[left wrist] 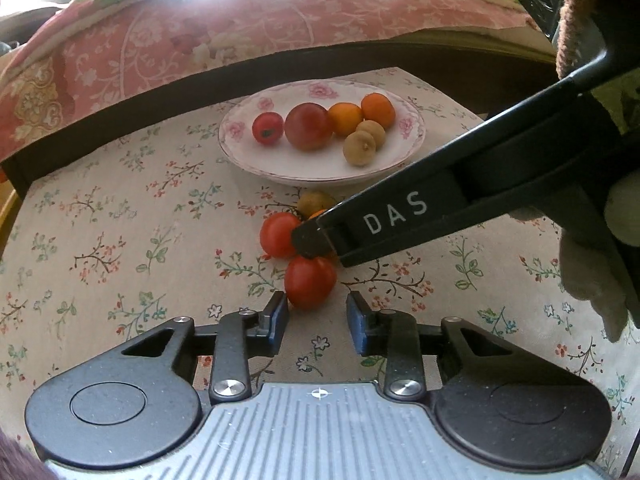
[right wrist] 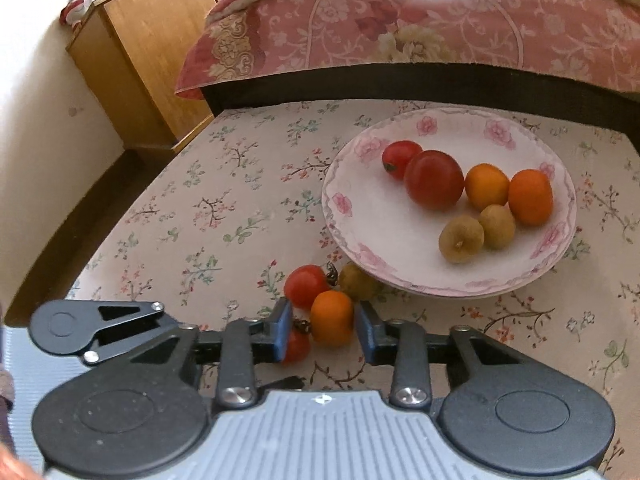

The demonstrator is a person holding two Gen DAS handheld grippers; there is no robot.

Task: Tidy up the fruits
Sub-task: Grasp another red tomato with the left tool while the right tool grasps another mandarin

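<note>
A floral plate (right wrist: pixel 340 200) holds a small tomato (right wrist: pixel 400 158), a large red fruit (right wrist: pixel 434 180), two orange fruits (right wrist: pixel 486 186) and two brownish fruits (right wrist: pixel 462 238). Loose fruits lie on the tablecloth in front of it. My right gripper (right wrist: pixel 325 326) is open, its fingers either side of a loose orange fruit (right wrist: pixel 332 318), with a gap at the left pad. Beside it lie a tomato (right wrist: pixel 306 286), a brownish fruit (right wrist: pixel 358 286) and a half-hidden tomato (right wrist: pixel 296 346). My left gripper (left wrist: pixel 318 316) is open just behind the near tomato (left wrist: pixel 310 282). The right gripper (left wrist: pixel 314 240) reaches in from the right, hiding most of the orange fruit.
The table with the flowered cloth (left wrist: pixel 120 240) stands against a bed with a pink floral quilt (left wrist: pixel 200 40) and a dark frame edge (right wrist: pixel 400 84). A wooden cabinet (right wrist: pixel 140 60) stands at the far left. A gloved hand (left wrist: pixel 592 272) holds the right gripper.
</note>
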